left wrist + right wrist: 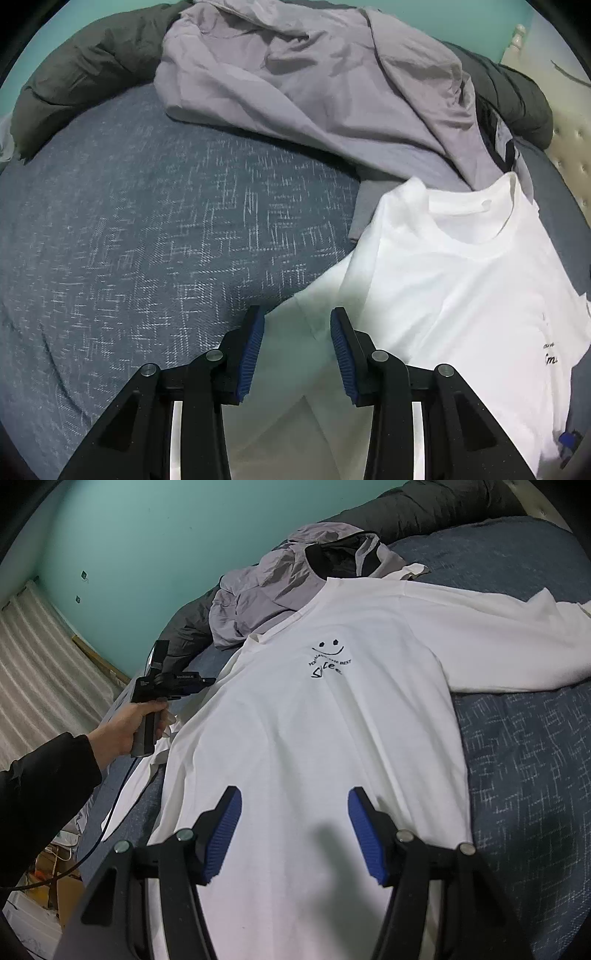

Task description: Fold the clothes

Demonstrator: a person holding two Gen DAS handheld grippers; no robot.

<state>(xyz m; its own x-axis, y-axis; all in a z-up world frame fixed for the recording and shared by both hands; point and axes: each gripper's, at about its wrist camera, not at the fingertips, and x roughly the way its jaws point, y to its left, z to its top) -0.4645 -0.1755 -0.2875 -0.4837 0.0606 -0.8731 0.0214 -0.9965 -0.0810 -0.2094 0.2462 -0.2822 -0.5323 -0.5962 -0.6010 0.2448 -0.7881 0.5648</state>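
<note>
Lying face up on the bed (524, 738): a white T-shirt (314, 738), soft and thin, with a small black smiley print (327, 657) on the chest. Spreading one long sleeve (498, 646) out flat to the right. Bunching the other sleeve (306, 325) a little at the left edge.

Hovering over that bunched sleeve: the left gripper (297, 343), fingers partly apart, gripping nothing, with white cloth showing below the gap. Hanging above the shirt's lower part: the right gripper (295, 834), fingers a bit wider apart, holding nothing too.

Possibly going wrong from here:
- Pinching only the top layer of the thin cloth, so leaving the bottom layer behind and making a crooked fold.
- Grabbing the blue bed cover along with the sleeve, since both are lying flat together.
- Dragging the shirt into the grey jacket (314, 74), which is touching the collar (472, 221).
- Sliding the whole shirt while pulling, as light cotton is slipping easily on the woven cover.

Looking at textures: blue cover rough with white cross marks, jacket smooth and crinkly, dark puffy quilt (81, 70) heaped behind, finger pads (253, 354) blue and ribbed.
</note>
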